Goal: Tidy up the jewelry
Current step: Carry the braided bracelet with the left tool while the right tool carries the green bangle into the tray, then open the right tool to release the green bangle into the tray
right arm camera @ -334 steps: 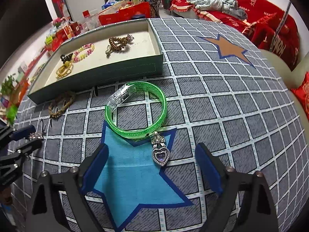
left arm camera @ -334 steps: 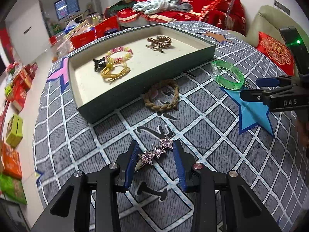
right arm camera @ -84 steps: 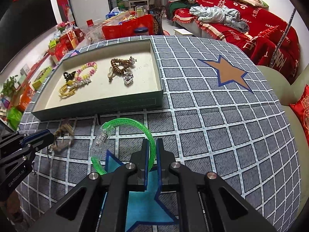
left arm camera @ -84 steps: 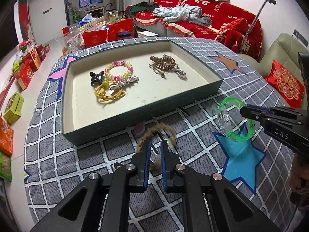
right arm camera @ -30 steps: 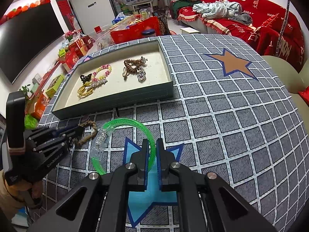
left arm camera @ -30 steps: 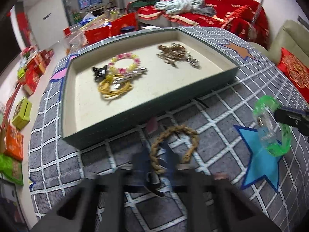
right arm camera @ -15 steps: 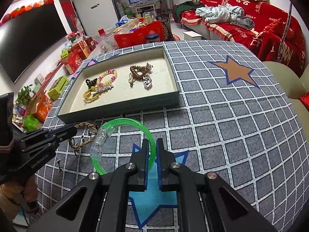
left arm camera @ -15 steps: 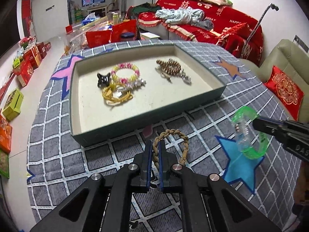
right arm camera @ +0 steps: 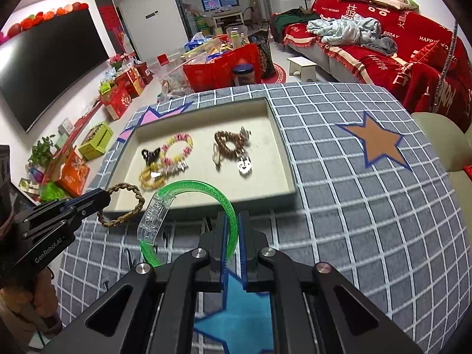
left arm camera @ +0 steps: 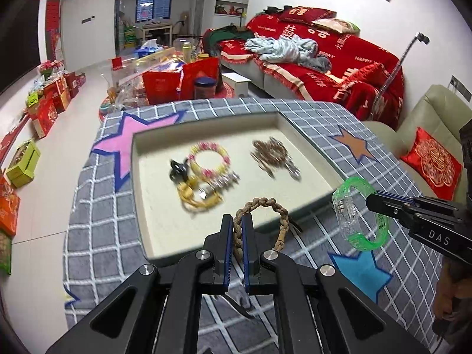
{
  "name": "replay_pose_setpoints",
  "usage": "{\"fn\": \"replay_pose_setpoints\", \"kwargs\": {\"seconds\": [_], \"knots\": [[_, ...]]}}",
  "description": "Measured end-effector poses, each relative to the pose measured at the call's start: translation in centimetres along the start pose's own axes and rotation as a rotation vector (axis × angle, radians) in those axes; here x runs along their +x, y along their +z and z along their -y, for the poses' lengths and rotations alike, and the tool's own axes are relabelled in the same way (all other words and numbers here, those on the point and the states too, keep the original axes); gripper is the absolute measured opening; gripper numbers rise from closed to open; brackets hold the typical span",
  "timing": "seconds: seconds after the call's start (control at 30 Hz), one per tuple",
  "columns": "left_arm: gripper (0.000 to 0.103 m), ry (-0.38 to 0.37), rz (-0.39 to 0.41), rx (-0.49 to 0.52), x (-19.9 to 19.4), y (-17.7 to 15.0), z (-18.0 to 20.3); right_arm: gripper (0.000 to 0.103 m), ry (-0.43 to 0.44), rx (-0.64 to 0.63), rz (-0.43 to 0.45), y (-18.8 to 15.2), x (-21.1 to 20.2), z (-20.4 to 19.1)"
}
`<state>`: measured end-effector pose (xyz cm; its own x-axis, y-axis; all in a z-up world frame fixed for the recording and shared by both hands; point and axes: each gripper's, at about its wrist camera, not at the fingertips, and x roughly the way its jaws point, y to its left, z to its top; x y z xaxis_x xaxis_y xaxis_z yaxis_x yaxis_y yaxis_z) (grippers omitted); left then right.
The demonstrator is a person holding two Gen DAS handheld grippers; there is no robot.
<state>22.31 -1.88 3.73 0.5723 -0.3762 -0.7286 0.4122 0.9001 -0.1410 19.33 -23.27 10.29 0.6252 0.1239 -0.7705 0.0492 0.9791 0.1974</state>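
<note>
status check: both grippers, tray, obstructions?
Left gripper shut on braided bracelet. Right gripper shut on green bangle. Both lifted near tray front wall. Nothing blocking.

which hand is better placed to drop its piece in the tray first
Left, probably. The left gripper holds the braided bracelet already over the tray's near rim, while the right gripper holds the green bangle further back over the cloth.

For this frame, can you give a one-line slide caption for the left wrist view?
Left gripper holds a braided bracelet above the tray while the right gripper carries a green bangle.
</note>
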Motion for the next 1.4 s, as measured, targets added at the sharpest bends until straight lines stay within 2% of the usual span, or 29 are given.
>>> {"fn": "replay_pose_setpoints", "kwargs": {"seconds": [0.4, 0.7, 0.9, 1.4], "knots": [[0.023, 0.053, -0.015, -0.034, 3.4, 2.5, -3.1, 0.008, -0.011, 0.006, -0.032, 4.3, 5.2, -1.1], [0.023, 0.084, -0.068, -0.068, 6.9, 2.7, -4.4, 0.008, -0.025, -0.001, -0.089, 5.0, 9.3, -1.3], [0.023, 0.119, -0.094, -0.055, 8.6, 2.5, -4.4, 0.008, -0.044, 0.0, -0.117, 5.1, 11.6, -1.0], [0.024, 0.2, -0.101, -0.007, 10.0, 2.3, -3.8, 0.008, -0.096, 0.009, -0.101, 6.2, 12.8, -0.2]]}}
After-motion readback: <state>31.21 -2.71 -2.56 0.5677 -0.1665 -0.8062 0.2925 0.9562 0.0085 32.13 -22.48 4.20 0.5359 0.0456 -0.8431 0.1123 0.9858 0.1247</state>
